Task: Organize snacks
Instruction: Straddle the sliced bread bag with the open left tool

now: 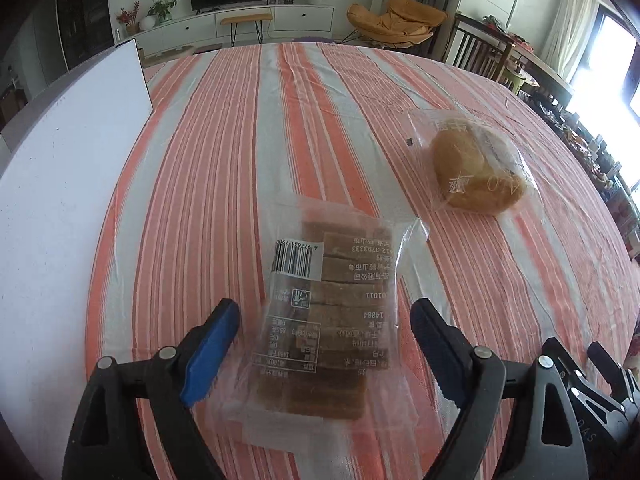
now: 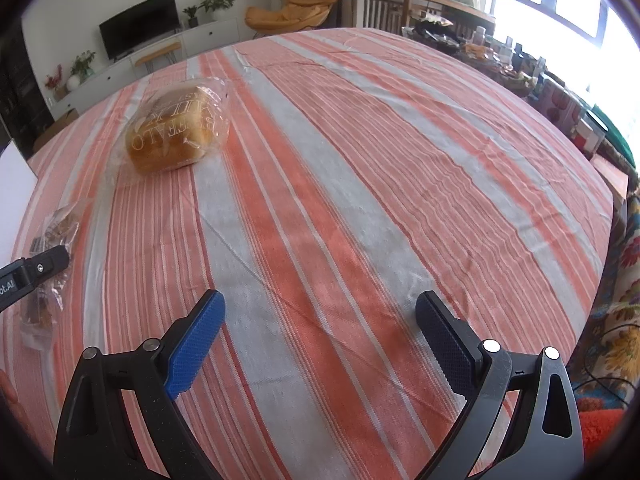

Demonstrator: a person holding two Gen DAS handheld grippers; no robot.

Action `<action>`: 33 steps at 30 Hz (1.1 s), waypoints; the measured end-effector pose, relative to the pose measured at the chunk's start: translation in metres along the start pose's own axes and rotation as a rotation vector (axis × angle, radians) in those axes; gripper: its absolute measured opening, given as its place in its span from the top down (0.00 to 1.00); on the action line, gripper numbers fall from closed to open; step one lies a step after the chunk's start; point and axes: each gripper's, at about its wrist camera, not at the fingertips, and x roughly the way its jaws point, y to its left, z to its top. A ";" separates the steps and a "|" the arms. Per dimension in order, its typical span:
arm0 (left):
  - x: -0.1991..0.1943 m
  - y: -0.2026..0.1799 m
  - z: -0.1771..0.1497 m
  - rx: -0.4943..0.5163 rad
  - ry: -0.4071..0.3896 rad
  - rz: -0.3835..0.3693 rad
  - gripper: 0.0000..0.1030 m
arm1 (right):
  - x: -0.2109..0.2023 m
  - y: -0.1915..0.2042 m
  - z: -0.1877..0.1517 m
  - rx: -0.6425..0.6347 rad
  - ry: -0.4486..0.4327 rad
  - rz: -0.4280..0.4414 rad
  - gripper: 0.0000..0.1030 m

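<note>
A clear flat pack of brown sliced cake [image 1: 332, 316] with a barcode label lies on the striped tablecloth, between the open fingers of my left gripper [image 1: 325, 322], which straddles its near half without closing. A bagged golden bread loaf [image 1: 472, 168] lies further right; it also shows in the right wrist view [image 2: 176, 132] at far left. My right gripper [image 2: 320, 312] is open and empty over bare cloth. The cake pack [image 2: 52, 232] and the left gripper's finger [image 2: 44, 264] appear at the left edge of the right wrist view.
A white board or box [image 1: 68, 168] stands along the table's left side. The red-and-grey striped tablecloth [image 2: 360, 160] covers the table. Cluttered shelves and jars [image 2: 512, 60] line the right edge by the window. The right gripper's body [image 1: 580, 392] shows at lower right.
</note>
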 end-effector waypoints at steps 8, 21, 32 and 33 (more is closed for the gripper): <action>0.008 -0.001 -0.009 0.070 -0.059 0.075 0.00 | -0.001 0.000 -0.001 -0.007 0.005 0.007 0.05; 0.008 -0.001 -0.007 0.072 -0.069 0.072 0.00 | -0.001 0.000 -0.001 -0.009 0.007 0.009 0.05; 0.008 -0.001 -0.007 0.072 -0.069 0.073 0.00 | -0.001 0.000 -0.001 -0.009 0.006 0.010 0.04; 0.008 -0.001 -0.007 0.072 -0.069 0.073 0.00 | -0.001 0.000 -0.001 -0.009 0.006 0.010 0.04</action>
